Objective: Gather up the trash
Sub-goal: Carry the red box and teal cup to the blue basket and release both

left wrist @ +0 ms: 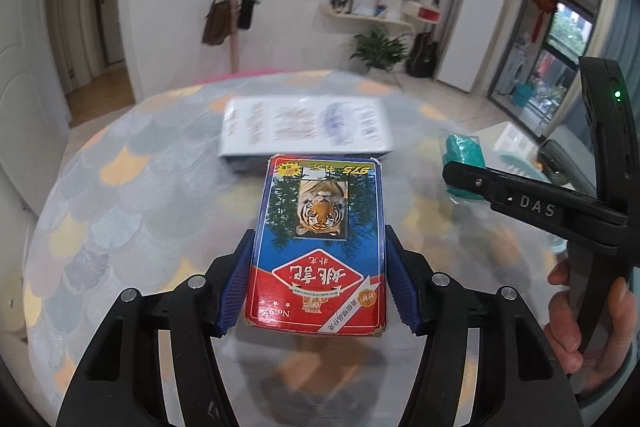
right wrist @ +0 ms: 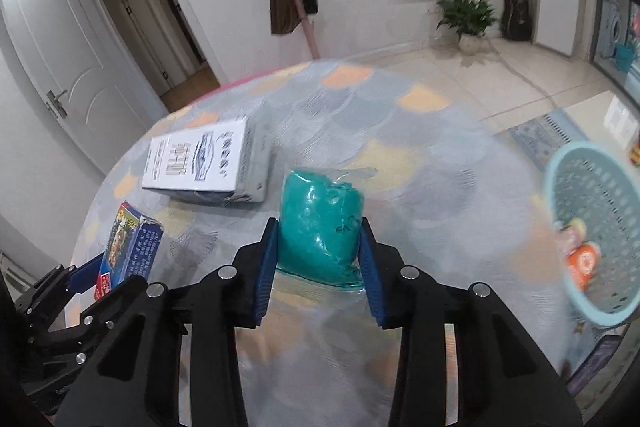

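While both grippers grip trash, three items show above the round table (right wrist: 460, 187): one playing-card box (left wrist: 318, 251), one teal bag (right wrist: 320, 223) and one white carton (right wrist: 200, 161). Left gripper (left wrist: 318, 267): its blue pads press the two long sides of the playing-card box, which bears a tiger picture, "975" and "No.9", all seen upside down. Right gripper (right wrist: 320, 263): its blue pads pinch the teal bag, a clear plastic pouch of teal material, over the middle of the table; "DAS" is readable on this tool in the left wrist view, where a hand (left wrist: 580, 323) grasps its handle. White carton: lies flat toward the far left edge of the table, apart from both held items; its blue print is too blurred to read. One pale blue perforated basket (right wrist: 592, 227) sits at the right edge, holding an orange item (right wrist: 582, 263). Bare tablecloth lies open between bag and basket.
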